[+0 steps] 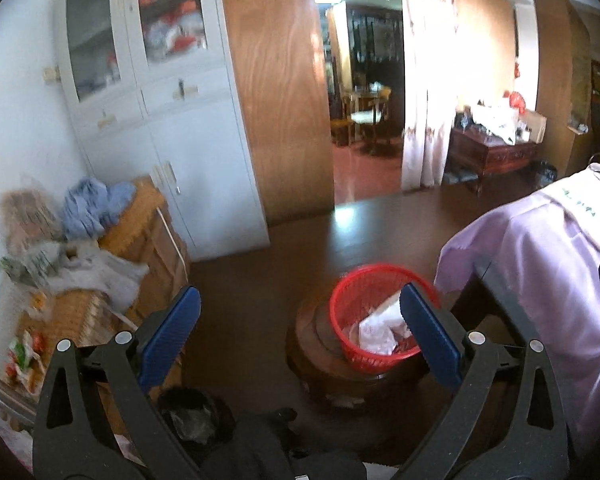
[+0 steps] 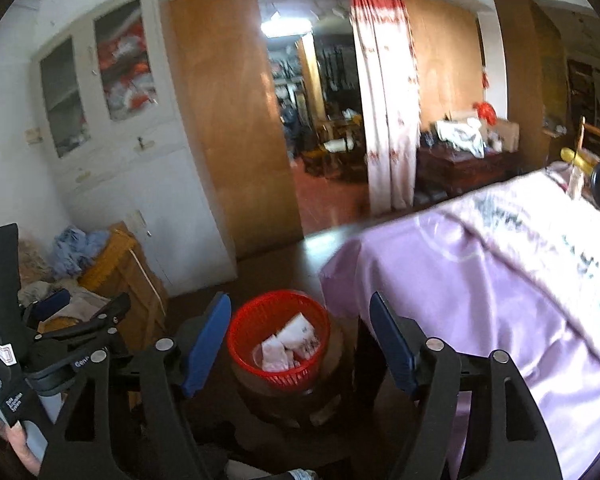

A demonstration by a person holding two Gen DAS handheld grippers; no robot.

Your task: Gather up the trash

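Up close, left gripper (image 1: 300, 322) has jaws spread wide w/ nothing between the blue pads; right gripper (image 2: 300, 344) is also open & empty, a bit narrower. Just beyond, red mesh basket (image 2: 279, 336) sits on a round dark wood stool (image 1: 331, 376), w/ crumpled white paper trash (image 2: 288, 346) inside, beside the lilac cloth-draped table (image 2: 479, 300). Farther back: white cabinet (image 1: 156, 120), then the doorway curtain (image 1: 427, 80).

From my right wrist view I can read little. The left hand-held gripper (image 2: 56, 304) carries white lettering that starts "Gen", the rest cut off. A white vertical label lower on its body is too small and blurred for me to make out.
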